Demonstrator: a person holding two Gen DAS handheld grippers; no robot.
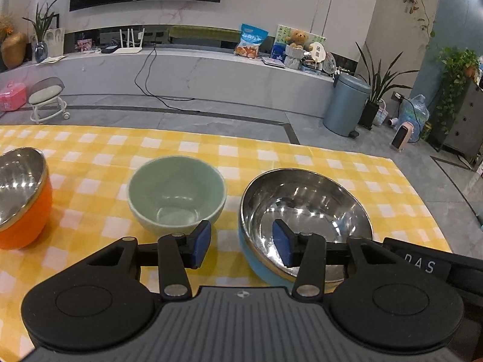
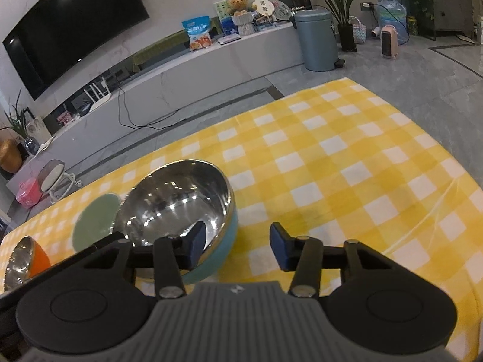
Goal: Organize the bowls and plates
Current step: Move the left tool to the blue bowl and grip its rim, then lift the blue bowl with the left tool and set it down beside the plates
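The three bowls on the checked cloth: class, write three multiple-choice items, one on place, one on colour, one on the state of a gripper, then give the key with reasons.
1. Which bowl stands between the other two?
A. green bowl
B. orange bowl
C. blue bowl

2. What colour is the outside of the steel-lined bowl nearest both grippers?
A. red
B. light blue
C. black

3. How does the left gripper stand?
A. shut on a spoon
C. shut on a plate
B. open, astride a bowl rim

Key: 1 A, the green bowl sits between the orange bowl and the blue bowl. 2 B, its outer wall is light blue. 3 B, the left gripper has one pad inside the rim, one outside, neither pressing.
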